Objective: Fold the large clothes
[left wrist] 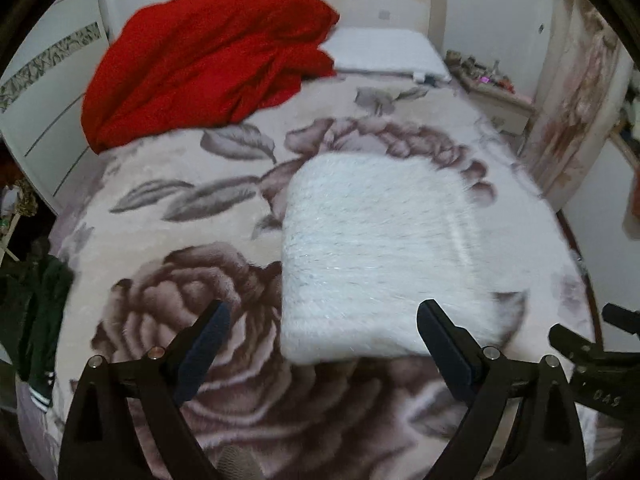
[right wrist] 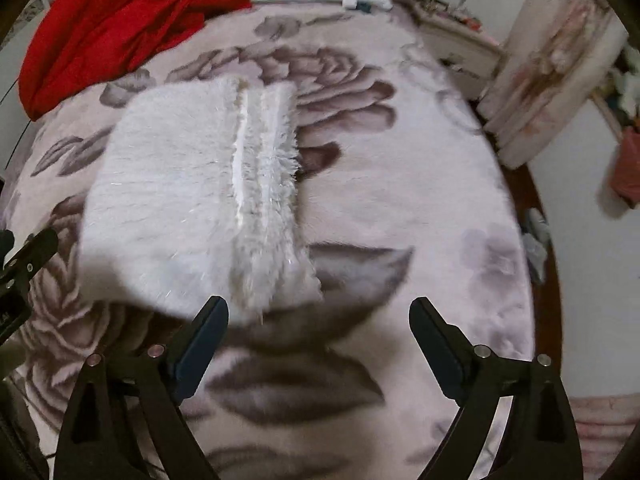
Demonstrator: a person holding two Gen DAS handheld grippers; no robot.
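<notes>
Both my grippers are hovering over the bed (left wrist: 224, 208), jaws spread wide, holding nothing. The folded white fuzzy sweater (left wrist: 376, 256) is lying flat on the floral blanket (right wrist: 420, 208), just ahead of the jaws. For my left gripper (left wrist: 322, 344), its near edge is sitting between the two jaws. For my right gripper (right wrist: 318, 338), it's lying ahead and to the left, near corner just above the left jaw. A red blanket (left wrist: 208, 60) is sitting bunched near the headboard, well apart.
</notes>
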